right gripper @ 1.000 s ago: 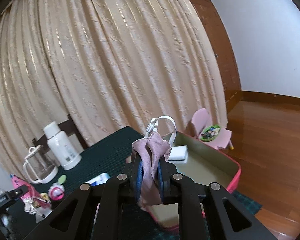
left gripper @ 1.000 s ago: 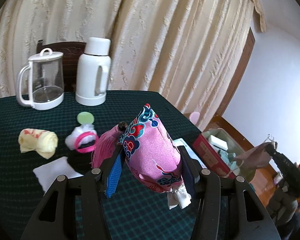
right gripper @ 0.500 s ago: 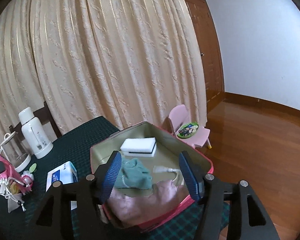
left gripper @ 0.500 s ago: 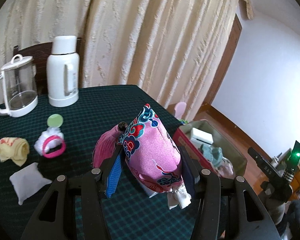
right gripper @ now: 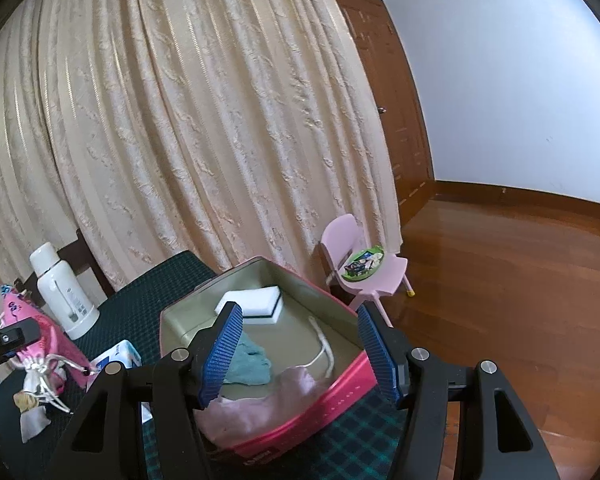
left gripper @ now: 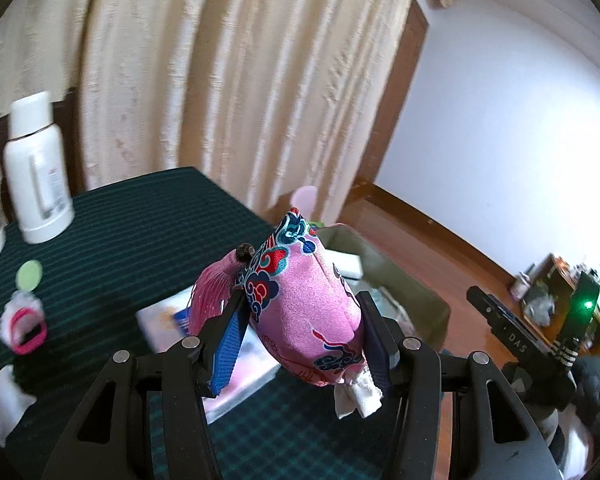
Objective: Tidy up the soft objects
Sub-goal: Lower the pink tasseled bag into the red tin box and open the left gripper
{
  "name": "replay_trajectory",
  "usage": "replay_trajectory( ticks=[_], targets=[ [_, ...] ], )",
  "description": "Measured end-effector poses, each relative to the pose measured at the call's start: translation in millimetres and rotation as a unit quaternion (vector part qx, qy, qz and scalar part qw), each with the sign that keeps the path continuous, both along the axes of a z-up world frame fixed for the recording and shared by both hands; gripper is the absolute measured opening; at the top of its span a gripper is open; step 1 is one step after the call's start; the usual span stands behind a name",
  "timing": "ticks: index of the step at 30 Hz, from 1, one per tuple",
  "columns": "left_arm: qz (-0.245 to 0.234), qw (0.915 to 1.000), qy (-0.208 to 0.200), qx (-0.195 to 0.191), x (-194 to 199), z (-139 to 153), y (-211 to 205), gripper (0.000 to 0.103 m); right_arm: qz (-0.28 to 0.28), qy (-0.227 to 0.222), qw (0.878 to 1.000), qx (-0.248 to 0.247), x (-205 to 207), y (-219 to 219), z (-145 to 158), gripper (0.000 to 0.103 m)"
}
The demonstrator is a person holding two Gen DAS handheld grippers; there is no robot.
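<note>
A pink embroidered pouch (left gripper: 304,312) sits clamped between the jaws of the left gripper (left gripper: 302,336), held above a dark green checked tablecloth (left gripper: 112,220), its pink tassel (left gripper: 212,296) hanging to one side. The right gripper (right gripper: 300,354), jaws apart and holding nothing, hangs over an open pink box (right gripper: 340,384) at the table's edge. Inside the box lie a white sponge (right gripper: 256,304), a teal cloth (right gripper: 248,364) and a pale pink cloth (right gripper: 260,404). A white flask (right gripper: 62,292) stands near cream curtains (right gripper: 200,120).
</note>
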State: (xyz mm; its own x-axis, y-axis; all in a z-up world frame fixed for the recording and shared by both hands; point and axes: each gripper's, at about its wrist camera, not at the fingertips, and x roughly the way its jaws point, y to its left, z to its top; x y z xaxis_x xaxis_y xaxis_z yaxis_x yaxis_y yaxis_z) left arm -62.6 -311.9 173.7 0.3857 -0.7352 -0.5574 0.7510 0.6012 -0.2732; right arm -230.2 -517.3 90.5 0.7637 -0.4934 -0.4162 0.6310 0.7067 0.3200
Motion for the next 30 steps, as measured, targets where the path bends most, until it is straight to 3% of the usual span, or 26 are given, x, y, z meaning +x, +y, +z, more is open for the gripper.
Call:
replay_trajectory(
  ticks=[11, 13, 15, 16, 24, 30],
  targets=[
    [-0.082, 0.9965, 0.015, 0.002, -15.2, -13.6, -76.0, 0.055, -0.012, -0.003, 1.000, 0.012, -10.2, -9.3, -3.7, 0.064],
    [-0.095, 0.9953, 0.020, -0.003, -17.4, -17.4, -86.9, 0.060, -0.013, -0.004, 1.000, 0.012, -12.3, -10.2, -4.3, 0.064],
    [-0.102, 0.9945, 0.022, -0.009, -17.6, -21.3, -95.9, 0.072, -0.015, -0.005, 1.000, 0.014, -13.4, -11.3, -4.7, 0.064],
    [-0.103, 0.9944, 0.022, -0.011, -17.5, -24.1, -99.4, 0.076, -0.015, -0.005, 1.000, 0.015, -12.1, -11.0, -4.6, 0.064],
    [-0.082, 0.9958, 0.040, 0.004, -4.4, -36.0, -96.4, 0.076, -0.006, -0.003, 1.000, 0.019, -7.8, -10.0, -7.6, 0.064],
    [-0.059, 0.9979, 0.024, 0.013, -6.6, -33.5, -81.0, 0.076, 0.007, -0.002, 1.000, 0.022, -2.5, -5.5, -9.7, 0.064]
  ],
)
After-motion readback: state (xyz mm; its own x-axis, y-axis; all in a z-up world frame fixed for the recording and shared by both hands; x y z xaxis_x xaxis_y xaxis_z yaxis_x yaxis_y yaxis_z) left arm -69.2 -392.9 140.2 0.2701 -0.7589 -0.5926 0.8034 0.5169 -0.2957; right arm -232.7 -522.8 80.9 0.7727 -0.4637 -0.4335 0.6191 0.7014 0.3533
